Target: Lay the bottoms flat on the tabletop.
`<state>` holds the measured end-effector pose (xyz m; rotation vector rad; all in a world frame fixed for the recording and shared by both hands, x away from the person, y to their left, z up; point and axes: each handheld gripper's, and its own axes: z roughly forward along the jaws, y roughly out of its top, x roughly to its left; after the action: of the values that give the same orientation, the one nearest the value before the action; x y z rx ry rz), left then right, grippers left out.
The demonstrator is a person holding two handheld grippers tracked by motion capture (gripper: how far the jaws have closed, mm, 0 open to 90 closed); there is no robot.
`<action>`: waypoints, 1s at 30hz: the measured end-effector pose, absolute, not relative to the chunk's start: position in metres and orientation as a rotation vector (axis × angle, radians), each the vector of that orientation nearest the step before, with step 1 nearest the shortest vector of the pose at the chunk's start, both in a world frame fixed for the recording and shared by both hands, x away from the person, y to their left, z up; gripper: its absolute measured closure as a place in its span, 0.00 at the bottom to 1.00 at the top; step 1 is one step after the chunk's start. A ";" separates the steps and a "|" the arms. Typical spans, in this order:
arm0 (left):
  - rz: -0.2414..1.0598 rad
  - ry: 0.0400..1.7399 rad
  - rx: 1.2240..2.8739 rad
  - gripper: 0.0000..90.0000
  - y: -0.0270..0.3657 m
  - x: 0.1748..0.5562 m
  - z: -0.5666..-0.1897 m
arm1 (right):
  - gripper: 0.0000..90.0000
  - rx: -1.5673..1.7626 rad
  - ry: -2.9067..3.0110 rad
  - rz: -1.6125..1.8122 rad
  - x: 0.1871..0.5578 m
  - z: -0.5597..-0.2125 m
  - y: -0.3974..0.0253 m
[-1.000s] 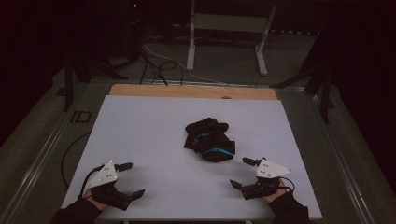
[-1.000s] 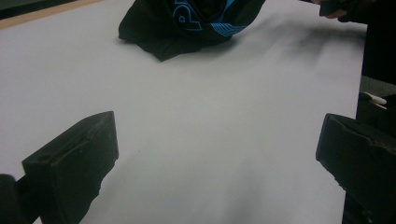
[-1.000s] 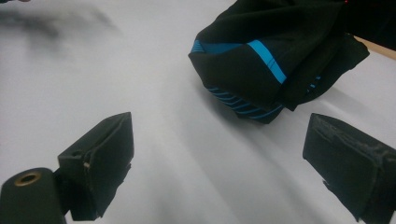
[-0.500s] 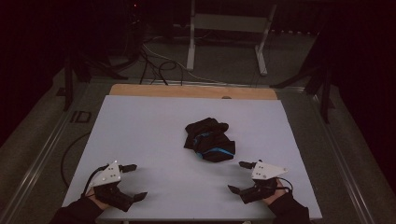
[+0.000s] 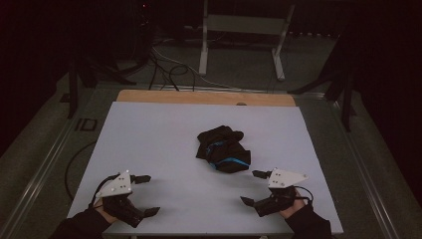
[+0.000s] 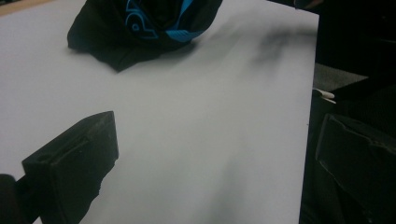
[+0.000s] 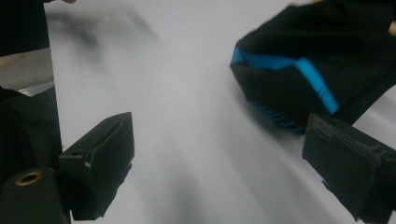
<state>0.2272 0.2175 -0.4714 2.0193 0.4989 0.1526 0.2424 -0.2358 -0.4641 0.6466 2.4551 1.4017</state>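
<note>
High view: black garment (image 5: 223, 149), blue trim, no legible writing.

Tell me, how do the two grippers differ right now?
The left gripper sits near the table's front left corner, far from the black-and-blue cloth; the right gripper sits at the front right, close to the cloth. The left points toward the table's right side, the right toward its left. Both are hand-held, open, empty, and carry a grey plate on top.

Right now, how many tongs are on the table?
2: the left tongs at the table's near-left edge, the right tongs near-right, beside the crumpled black-and-blue cloth.
</note>
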 end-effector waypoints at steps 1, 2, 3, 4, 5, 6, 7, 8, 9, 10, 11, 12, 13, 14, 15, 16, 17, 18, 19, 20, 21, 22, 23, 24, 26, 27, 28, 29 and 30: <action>0.154 0.491 2.022 0.00 0.217 0.227 -0.469 | 0.10 0.647 2.455 1.402 0.242 -0.464 -0.236; 0.158 0.494 2.024 0.00 0.216 0.228 -0.467 | 0.10 0.647 2.451 1.405 0.242 -0.461 -0.235; 0.164 0.496 2.020 0.00 0.216 0.228 -0.465 | 0.10 0.638 2.438 1.413 0.241 -0.454 -0.235; 0.162 0.494 2.006 0.00 0.215 0.228 -0.462 | 0.10 0.638 2.438 1.413 0.241 -0.454 -0.235; 0.162 0.497 1.993 0.00 0.215 0.228 -0.459 | 0.10 0.630 2.436 1.419 0.241 -0.451 -0.235; 0.166 0.499 1.981 0.00 0.214 0.228 -0.457 | 0.10 0.614 2.431 1.433 0.241 -0.445 -0.234; 0.165 0.499 1.972 0.00 0.214 0.229 -0.454 | 0.10 0.614 2.431 1.433 0.241 -0.445 -0.234; 0.159 0.497 1.962 0.00 0.213 0.231 -0.450 | 0.10 0.609 2.413 1.432 0.242 -0.438 -0.235; 0.159 0.497 1.962 0.00 0.213 0.231 -0.450 | 0.10 0.609 2.413 1.432 0.242 -0.438 -0.235; 0.161 0.495 1.961 0.00 0.212 0.232 -0.449 | 0.10 0.607 2.412 1.432 0.243 -0.435 -0.235; 0.165 0.494 1.963 0.00 0.211 0.233 -0.447 | 0.10 0.604 2.407 1.440 0.243 -0.432 -0.235; 0.164 0.496 1.959 0.00 0.211 0.234 -0.446 | 0.10 0.601 2.401 1.442 0.244 -0.430 -0.235; 0.158 0.502 1.952 0.00 0.211 0.235 -0.446 | 0.10 0.600 2.394 1.438 0.245 -0.427 -0.235; 0.154 0.506 1.948 0.00 0.211 0.237 -0.445 | 0.10 0.601 2.386 1.443 0.245 -0.424 -0.235; 0.154 0.510 1.949 0.00 0.210 0.238 -0.445 | 0.10 0.599 2.377 1.444 0.247 -0.422 -0.236; 0.154 0.512 1.948 0.00 0.210 0.239 -0.444 | 0.10 0.605 2.372 1.442 0.248 -0.420 -0.236; 0.153 0.513 1.949 0.00 0.210 0.240 -0.444 | 0.10 0.599 2.370 1.444 0.249 -0.418 -0.235; 0.154 0.516 1.953 0.00 0.209 0.241 -0.443 | 0.10 0.598 2.360 1.445 0.250 -0.416 -0.235; 0.151 0.520 1.953 0.00 0.209 0.242 -0.443 | 0.10 0.599 2.351 1.454 0.251 -0.414 -0.235; 0.142 0.525 1.954 0.00 0.209 0.244 -0.442 | 0.10 0.598 2.342 1.463 0.252 -0.412 -0.235; 0.135 0.531 1.953 0.00 0.209 0.245 -0.441 | 0.10 0.599 2.330 1.467 0.253 -0.410 -0.234; 0.140 0.531 1.957 0.00 0.209 0.246 -0.439 | 0.10 0.603 2.316 1.466 0.254 -0.408 -0.233; 0.146 0.530 1.957 0.00 0.208 0.247 -0.438 | 0.10 0.598 2.301 1.464 0.255 -0.407 -0.233; 0.149 0.534 1.957 0.00 0.208 0.248 -0.437 | 0.10 0.608 2.284 1.455 0.257 -0.404 -0.232; 0.163 0.539 1.958 0.00 0.207 0.250 -0.433 | 0.10 0.608 2.285 1.443 0.259 -0.403 -0.231; 0.163 0.539 1.958 0.00 0.207 0.250 -0.433 | 0.10 0.608 2.285 1.443 0.259 -0.403 -0.231; 0.173 0.542 1.959 0.00 0.206 0.252 -0.430 | 0.10 0.620 2.298 1.438 0.261 -0.401 -0.230; 0.178 0.545 1.956 0.00 0.205 0.253 -0.429 | 0.10 0.621 2.293 1.435 0.265 -0.398 -0.228; 0.188 0.551 1.955 0.00 0.205 0.254 -0.427 | 0.10 0.625 2.284 1.431 0.266 -0.397 -0.227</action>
<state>0.2537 0.2046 -0.4275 1.9554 0.5506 0.1885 0.2664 -0.2268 -0.3968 0.6252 2.2844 1.4311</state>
